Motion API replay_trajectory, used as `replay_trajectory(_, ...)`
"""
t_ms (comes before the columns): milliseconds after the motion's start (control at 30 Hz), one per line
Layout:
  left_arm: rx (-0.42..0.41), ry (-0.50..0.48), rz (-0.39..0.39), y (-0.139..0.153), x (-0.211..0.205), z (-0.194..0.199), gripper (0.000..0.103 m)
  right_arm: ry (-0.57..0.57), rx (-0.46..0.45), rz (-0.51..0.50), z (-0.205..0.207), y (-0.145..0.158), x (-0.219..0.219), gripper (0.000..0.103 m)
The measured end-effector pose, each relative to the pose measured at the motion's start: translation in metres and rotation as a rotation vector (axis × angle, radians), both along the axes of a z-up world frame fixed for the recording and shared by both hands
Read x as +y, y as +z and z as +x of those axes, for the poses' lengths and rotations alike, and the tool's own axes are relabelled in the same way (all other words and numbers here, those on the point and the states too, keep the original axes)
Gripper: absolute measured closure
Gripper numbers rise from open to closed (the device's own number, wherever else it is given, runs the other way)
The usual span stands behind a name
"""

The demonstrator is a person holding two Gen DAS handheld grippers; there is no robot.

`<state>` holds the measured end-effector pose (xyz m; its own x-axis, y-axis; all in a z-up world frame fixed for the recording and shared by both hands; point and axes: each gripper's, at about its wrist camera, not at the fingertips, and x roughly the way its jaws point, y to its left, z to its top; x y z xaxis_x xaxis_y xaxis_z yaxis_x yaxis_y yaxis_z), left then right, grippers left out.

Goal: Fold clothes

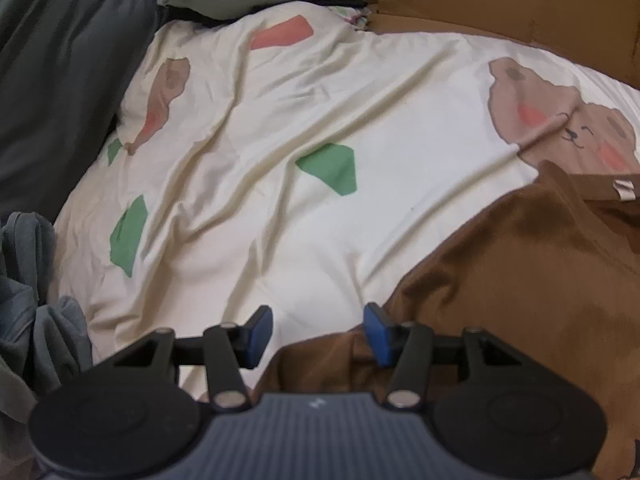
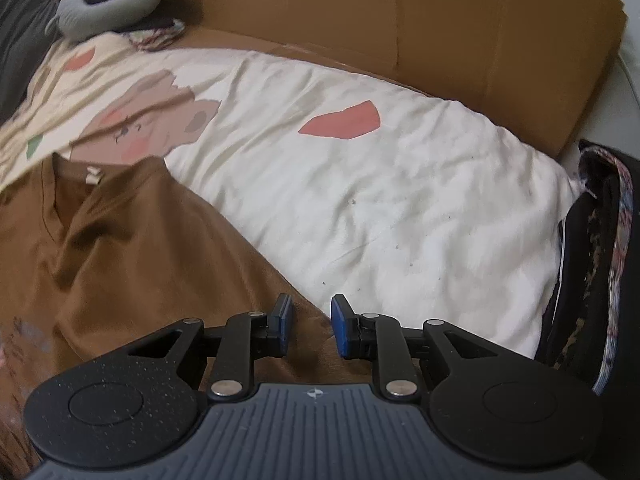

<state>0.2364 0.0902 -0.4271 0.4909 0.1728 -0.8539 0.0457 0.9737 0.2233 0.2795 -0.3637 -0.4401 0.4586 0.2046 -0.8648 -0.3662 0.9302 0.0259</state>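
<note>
Nearest you: left claw (image 1: 318, 334) is spread wide, nothing btwn the pads, sitting right at the left edge of the brown shirt (image 1: 520, 280). Its right-hand pad is over brown cloth, the other over the cream quilt (image 1: 280, 128). Right claw (image 2: 311, 326) is open to a narrower gap, also empty, straddling the shirt's right edge where brown meets white.

The shirt lies spread on the bed, collar and neck tag (image 2: 93, 176) at the far end, body w/ soft wrinkles, no crisp crease visible. Can't tell whether the sides are already turned in; this fits a shirt laid out for folding or one part-way through.

If you're going for the edges, my read:
- Bite shirt cloth only. The quilt is loose and rumpled, easy to pinch along w/ it.
- Keep both claws level w/ each other so the edge lifts straight.
- Take a good depth of fabric; it looks thin and prob slips.

Farther out: grey clothes (image 1: 28, 272) heaped at left, a dark patterned garment (image 2: 592, 264) at right, a grey ring cushion (image 2: 108, 0) and a cardboard sheet (image 2: 440, 20) at the back.
</note>
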Motion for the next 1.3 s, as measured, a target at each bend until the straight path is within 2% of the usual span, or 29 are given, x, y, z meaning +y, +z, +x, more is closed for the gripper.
replay_trajectory(200, 0.023, -0.034, -0.002, -0.001, 0.000, -0.001, 0.050, 0.070, 0.020, -0.056, 0.003, -0.007, 0.003, 0.069)
replay_trajectory(400, 0.045, -0.082, -0.001, -0.002, -0.001, -0.005, 0.050, 0.177, 0.046, -0.101, 0.009, -0.009, 0.009, 0.069)
replay_trajectory(533, 0.054, -0.143, 0.027, -0.004, -0.005, -0.009, 0.050, 0.229, 0.045, -0.137, 0.009, -0.009, 0.015, 0.072)
replay_trajectory(633, 0.054, -0.160, 0.034, -0.004, -0.007, -0.010, 0.050, 0.235, 0.044, -0.140, 0.009, -0.009, 0.016, 0.076)
replay_trajectory(733, 0.039, -0.203, 0.066, -0.001, -0.010, -0.014, 0.052, 0.232, 0.045, -0.139, 0.009, -0.009, 0.015, 0.077)
replay_trajectory(867, 0.012, -0.180, 0.052, 0.010, -0.002, -0.015, 0.052, 0.228, 0.040, -0.140, 0.007, -0.009, 0.016, 0.077)
replay_trajectory(1133, 0.053, -0.271, 0.033, 0.007, -0.006, -0.013, 0.055, 0.228, 0.042, -0.140, 0.007, -0.009, 0.016, 0.077)
replay_trajectory(1300, 0.094, -0.348, 0.051, 0.002, -0.012, -0.010, 0.057, 0.231, 0.041, -0.140, 0.007, -0.009, 0.016, 0.077)
